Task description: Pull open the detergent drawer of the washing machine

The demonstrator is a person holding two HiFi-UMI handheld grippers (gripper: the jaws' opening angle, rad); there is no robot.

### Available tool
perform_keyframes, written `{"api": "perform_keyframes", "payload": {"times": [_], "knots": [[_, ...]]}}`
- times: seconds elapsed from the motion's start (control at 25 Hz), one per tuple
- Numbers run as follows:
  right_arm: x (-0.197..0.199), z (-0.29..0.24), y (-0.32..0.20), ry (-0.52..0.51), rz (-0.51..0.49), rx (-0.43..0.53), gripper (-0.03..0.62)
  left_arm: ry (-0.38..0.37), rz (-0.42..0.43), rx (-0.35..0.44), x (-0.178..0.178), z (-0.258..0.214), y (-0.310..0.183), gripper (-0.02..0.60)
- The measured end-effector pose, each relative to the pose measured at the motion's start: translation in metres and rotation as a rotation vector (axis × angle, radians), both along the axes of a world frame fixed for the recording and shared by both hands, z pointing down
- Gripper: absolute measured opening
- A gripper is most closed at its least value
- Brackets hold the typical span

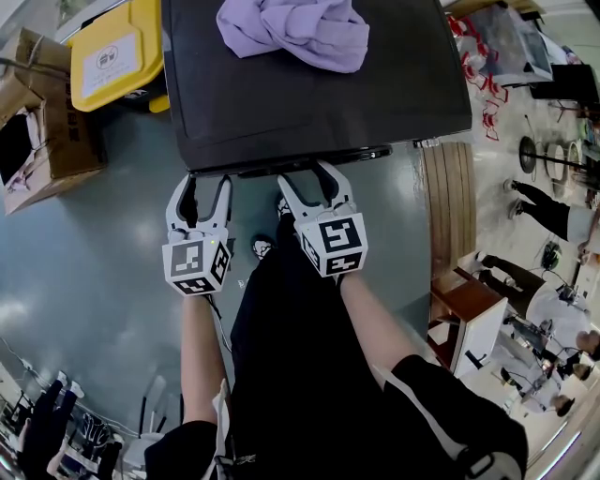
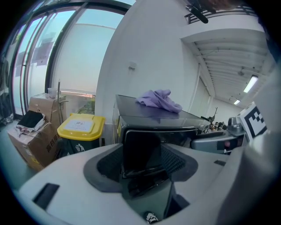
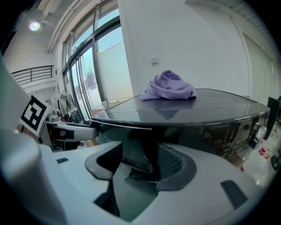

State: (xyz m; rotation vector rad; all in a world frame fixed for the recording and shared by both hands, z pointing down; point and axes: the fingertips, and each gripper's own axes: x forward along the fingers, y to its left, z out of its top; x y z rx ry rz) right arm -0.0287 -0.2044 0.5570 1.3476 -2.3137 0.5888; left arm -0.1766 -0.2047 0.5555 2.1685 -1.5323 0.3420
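Observation:
The black washing machine (image 1: 309, 84) fills the top of the head view, with a purple cloth (image 1: 295, 28) lying on its lid. Both grippers sit at its front edge. My left gripper (image 1: 206, 185) stands open at the machine's left front corner. In the left gripper view a dark glossy panel, the detergent drawer front (image 2: 140, 149), stands between the spread pads (image 2: 175, 160), with gaps on both sides. My right gripper (image 1: 307, 178) is open just right of it, its jaws either side of the machine's dark upper front (image 3: 142, 154). How far the drawer is out, I cannot tell.
A yellow-lidded bin (image 1: 117, 52) and cardboard boxes (image 1: 37, 122) stand left of the machine. A wooden panel (image 1: 453, 206) and a small cabinet (image 1: 473, 314) are on the right, with people beyond them. My black-clad legs (image 1: 291, 328) are right below the grippers.

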Motion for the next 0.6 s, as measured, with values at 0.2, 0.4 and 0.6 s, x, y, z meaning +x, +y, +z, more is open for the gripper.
{"api": "perform_keyframes", "payload": {"times": [0.2,0.4,0.6], "knots": [[-0.0050,0.0002,0.0016,0.002,-0.018,0.004,0.256,-0.005,-0.011,-0.002,0.0005,0.0008,0.0006,0.249],[-0.0014,-0.0003,-0.0005,0.000,-0.004,0.012,0.227,-0.010,-0.008,0.003,-0.0002,0.0004,-0.0003,0.249],[0.0003,0.0004,-0.0039,0.011,0.018,-0.002,0.220,-0.008,-0.011,0.006,-0.0008,0.0000,-0.0025,0.249]]}}
